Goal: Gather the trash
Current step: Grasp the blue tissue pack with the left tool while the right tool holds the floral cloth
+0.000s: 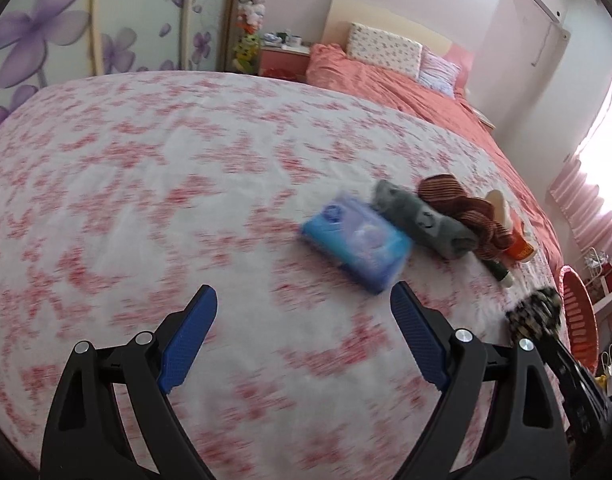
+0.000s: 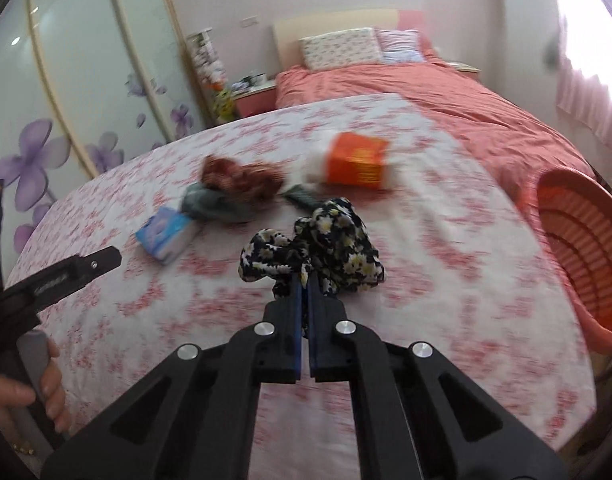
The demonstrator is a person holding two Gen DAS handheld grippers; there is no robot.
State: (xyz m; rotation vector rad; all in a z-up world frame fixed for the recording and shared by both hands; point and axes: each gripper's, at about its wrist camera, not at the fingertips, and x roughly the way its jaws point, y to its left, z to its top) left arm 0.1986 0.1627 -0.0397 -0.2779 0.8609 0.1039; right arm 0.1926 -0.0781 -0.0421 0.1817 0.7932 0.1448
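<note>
My right gripper [image 2: 304, 280] is shut on a black cloth with yellow-white flowers [image 2: 337, 244], which bunches just past the fingertips over the bed. That floral cloth [image 1: 535, 314] also shows at the right edge of the left wrist view. My left gripper [image 1: 304, 300] stands open above the bedspread with nothing between its fingers. A blue tissue pack [image 1: 357, 242] lies just beyond its right finger. Behind the pack lie a grey rolled cloth [image 1: 425, 220], a brown striped cloth [image 1: 461, 208] and an orange box [image 2: 357, 160] with white ends. The picture is blurred by motion.
A red ribbed plastic basket [image 2: 581, 248] stands at the bed's right side. The white bedspread with red flowers [image 1: 146, 184] stretches wide to the left. Pillows [image 2: 337, 52] and a coral quilt lie at the head. A hand [image 2: 46, 384] holds the left gripper's handle.
</note>
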